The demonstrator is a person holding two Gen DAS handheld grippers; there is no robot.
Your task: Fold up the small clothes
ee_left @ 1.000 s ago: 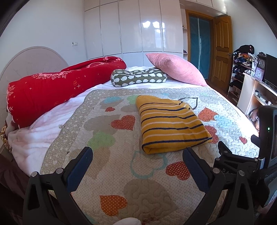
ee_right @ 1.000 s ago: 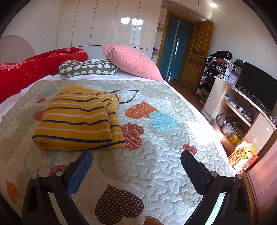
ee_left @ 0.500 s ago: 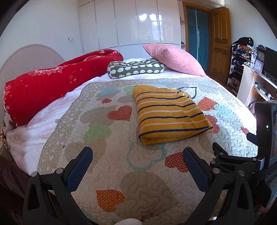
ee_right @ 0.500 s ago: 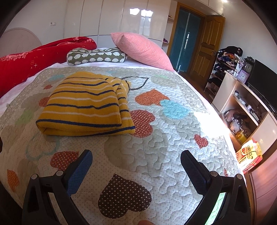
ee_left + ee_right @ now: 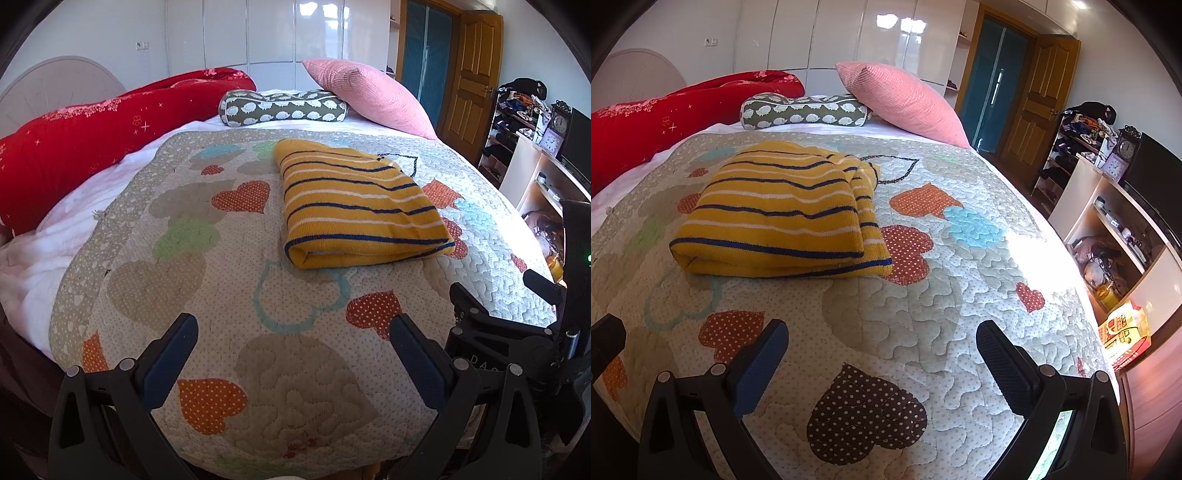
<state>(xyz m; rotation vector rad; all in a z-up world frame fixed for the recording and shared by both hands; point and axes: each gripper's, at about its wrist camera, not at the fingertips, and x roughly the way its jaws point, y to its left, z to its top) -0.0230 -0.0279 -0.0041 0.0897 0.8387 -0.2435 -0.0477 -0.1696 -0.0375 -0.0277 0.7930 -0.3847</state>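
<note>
Sweater [image 5: 354, 199]: lay folded on the quilt [image 5: 229, 295], thick, soft and light by its look; you could take it at the rolled near edge.
Left gripper [image 5: 291, 343]: you held it spread wide and empty; sweater ahead, slightly right.
Right gripper [image 5: 881, 343]: spread too, nothing held; sweater ahead-left, apart.

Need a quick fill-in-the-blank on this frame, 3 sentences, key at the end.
1. The folded yellow knit garment with navy and white stripes lies on the ___ heart-patterned bedspread.
2. Both the left gripper and right gripper have their jaws ___.
3. The bolster with a white hedgehog print lies beside the ___ ribbed pillow.

Missing words: quilted; open; pink
</note>
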